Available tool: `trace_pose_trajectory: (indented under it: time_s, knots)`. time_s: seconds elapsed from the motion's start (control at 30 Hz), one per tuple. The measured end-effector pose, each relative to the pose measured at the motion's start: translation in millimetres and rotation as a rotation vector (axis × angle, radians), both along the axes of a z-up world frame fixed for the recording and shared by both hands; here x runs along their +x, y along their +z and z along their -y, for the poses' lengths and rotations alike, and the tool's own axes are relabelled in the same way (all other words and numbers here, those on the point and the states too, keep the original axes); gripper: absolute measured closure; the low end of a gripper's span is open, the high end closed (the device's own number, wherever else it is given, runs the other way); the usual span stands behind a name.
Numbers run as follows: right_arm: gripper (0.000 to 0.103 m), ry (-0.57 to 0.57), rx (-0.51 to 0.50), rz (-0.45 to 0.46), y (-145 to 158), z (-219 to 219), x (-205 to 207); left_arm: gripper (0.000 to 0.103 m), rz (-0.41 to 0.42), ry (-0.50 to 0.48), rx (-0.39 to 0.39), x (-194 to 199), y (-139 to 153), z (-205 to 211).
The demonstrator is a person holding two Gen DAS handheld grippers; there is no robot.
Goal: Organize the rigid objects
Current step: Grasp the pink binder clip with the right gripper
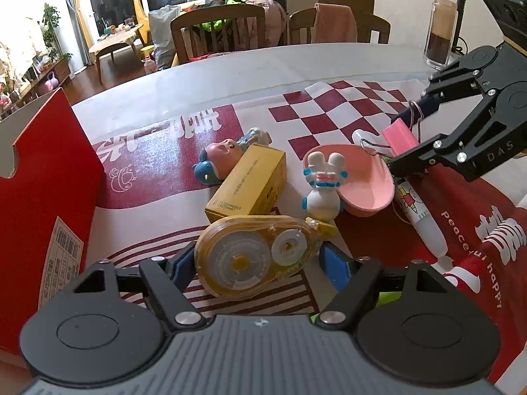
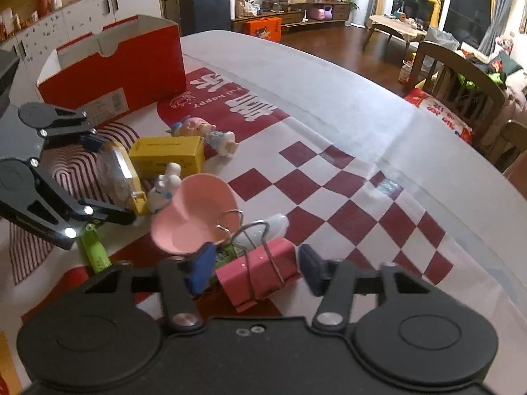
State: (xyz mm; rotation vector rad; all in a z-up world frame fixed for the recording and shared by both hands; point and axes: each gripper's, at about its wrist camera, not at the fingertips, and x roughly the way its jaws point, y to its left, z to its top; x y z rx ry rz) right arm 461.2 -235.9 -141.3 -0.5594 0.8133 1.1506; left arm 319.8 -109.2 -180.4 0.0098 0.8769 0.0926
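Right wrist view showed the right gripper [image 2: 255, 268] straddling a pink binder clip [image 2: 260, 271], pads not visibly pressing; left gripper [image 1: 257, 260] bracketed the correction tape [image 1: 253, 256], contact unclear. Next likely: squeeze, lift toward the red box [image 2: 112, 62].

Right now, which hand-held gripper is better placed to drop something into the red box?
The left hand-held gripper: its jaws bracket the yellow correction tape, and the red box stands right beside it. The right hand-held gripper, around the pink binder clip, is farther away.

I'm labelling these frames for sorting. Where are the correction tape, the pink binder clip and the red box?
correction tape [image 1: 253, 256], left wrist view, on its clear round case.
pink binder clip [image 2: 263, 271], right wrist view, on its pink body.
red box [image 2: 131, 65], right wrist view, on its front wall.
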Motion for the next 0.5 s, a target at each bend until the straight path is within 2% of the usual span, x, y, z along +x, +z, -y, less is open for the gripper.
trace_pose_trajectory:
  time_s: [0.1, 0.2, 0.4, 0.5]
  knots:
    - [0.062, -0.045, 0.027, 0.002, 1.1, 4.3, -3.8, 0.025, 0.002, -0.002, -0.002, -1.5, 0.5, 0.1]
    - [0.089, -0.116, 0.054, -0.006, 5.6, 11.1, -6.1, 0.026, 0.004, -0.001, -0.001, -2.7, 0.7, 0.2]
    - [0.091, -0.183, 0.072, 0.01, 6.3, 24.0, -21.3, 0.026, 0.019, 0.004, -0.024, -7.5, 4.0, -0.8]
    - [0.096, -0.223, 0.104, -0.009, 12.0, 34.1, -24.8, 0.026, 0.031, 0.008, -0.029, -12.4, 8.3, -1.5]
